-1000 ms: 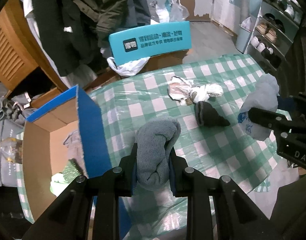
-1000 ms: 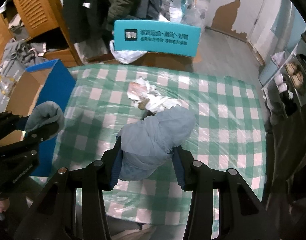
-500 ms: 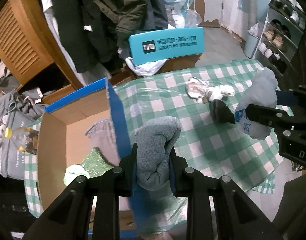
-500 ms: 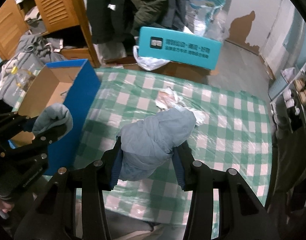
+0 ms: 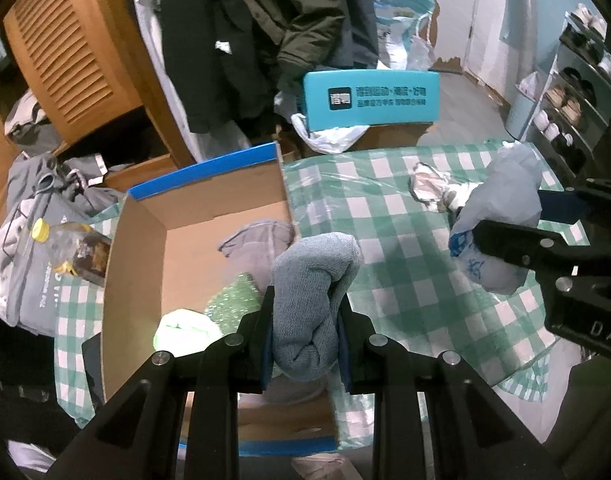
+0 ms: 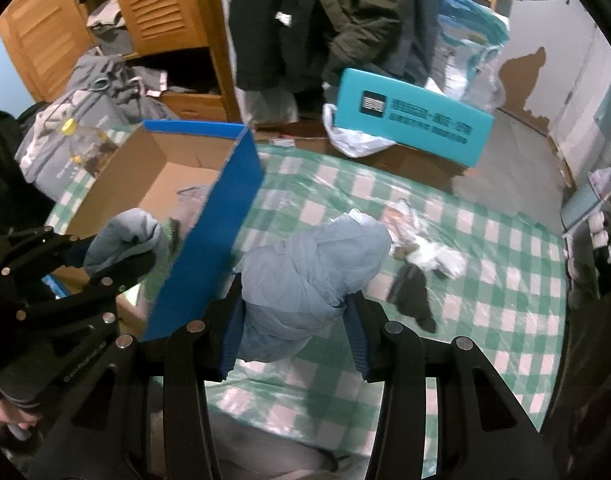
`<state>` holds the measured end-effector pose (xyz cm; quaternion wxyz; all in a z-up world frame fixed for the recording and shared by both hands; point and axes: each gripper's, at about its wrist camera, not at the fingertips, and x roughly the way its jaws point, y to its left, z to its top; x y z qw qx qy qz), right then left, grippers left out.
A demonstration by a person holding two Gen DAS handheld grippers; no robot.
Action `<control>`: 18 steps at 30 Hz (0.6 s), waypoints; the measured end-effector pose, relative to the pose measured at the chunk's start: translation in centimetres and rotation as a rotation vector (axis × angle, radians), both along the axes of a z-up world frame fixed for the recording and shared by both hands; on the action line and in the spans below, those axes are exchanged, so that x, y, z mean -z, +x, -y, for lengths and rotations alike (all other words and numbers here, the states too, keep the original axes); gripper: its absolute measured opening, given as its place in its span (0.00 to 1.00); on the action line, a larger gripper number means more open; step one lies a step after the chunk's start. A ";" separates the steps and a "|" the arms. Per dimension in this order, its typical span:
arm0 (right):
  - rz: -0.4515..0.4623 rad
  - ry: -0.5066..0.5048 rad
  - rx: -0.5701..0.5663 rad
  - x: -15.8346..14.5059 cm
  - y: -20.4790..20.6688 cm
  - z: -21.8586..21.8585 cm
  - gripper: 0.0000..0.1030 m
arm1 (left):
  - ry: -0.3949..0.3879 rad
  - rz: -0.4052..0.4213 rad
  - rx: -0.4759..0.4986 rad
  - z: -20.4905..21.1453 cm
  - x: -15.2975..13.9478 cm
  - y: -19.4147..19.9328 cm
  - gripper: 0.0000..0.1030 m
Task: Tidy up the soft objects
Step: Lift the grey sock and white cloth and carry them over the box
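Now my left gripper (image 5: 305, 332) clamps a grey sock (image 5: 311, 300) over the open box (image 5: 137, 264). Right gripper (image 6: 293, 320) grips a pale bundle (image 6: 309, 276) — above the checked worktop (image 6: 485, 280).

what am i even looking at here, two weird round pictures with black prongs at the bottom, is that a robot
No robot: a person holds a pair of tongs in each hand, and a wide-angle camera on each looks out along its prongs.

In the left camera's picture, the left tongs are shut on a rolled grey-blue cloth, above an open cardboard box that already holds some soft items.

In the right camera's picture, the right tongs are shut on a crumpled pale blue bundle, above the green checked tablecloth.

Still lying on the cloth: a dark sock and a white crumpled bundle.

Each camera also catches the other tongs at its edge.
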<state>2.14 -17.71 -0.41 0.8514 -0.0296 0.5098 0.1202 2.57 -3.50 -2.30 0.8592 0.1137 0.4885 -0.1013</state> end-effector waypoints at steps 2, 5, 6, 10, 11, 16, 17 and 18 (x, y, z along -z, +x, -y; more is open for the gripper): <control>0.001 0.002 -0.012 -0.1 0.1 -0.7 0.43 | -0.002 0.000 -0.012 -0.7 0.0 0.0 0.25; 0.002 0.000 -0.031 -0.2 0.4 -2.1 0.43 | -0.004 0.002 -0.031 -1.8 0.1 0.1 0.24; 0.003 0.000 -0.039 -0.3 0.5 -2.6 0.43 | -0.006 0.001 -0.036 -2.0 0.1 0.1 0.24; 0.005 -0.002 -0.061 -0.5 0.8 -4.2 0.43 | -0.014 -0.003 -0.064 -3.7 0.2 0.3 0.25; 0.005 -0.004 -0.066 -0.5 0.9 -4.6 0.43 | -0.014 -0.004 -0.070 -4.1 0.3 0.3 0.25; 0.004 -0.012 -0.098 -0.4 1.3 -6.9 0.43 | -0.018 -0.006 -0.105 -6.1 0.6 0.5 0.25; 0.003 -0.014 -0.103 -0.3 1.3 -7.3 0.43 | -0.020 -0.007 -0.110 -6.4 0.6 0.5 0.25; 0.001 -0.016 -0.110 -0.2 1.4 -7.8 0.43 | -0.023 -0.010 -0.117 -6.9 0.7 0.5 0.25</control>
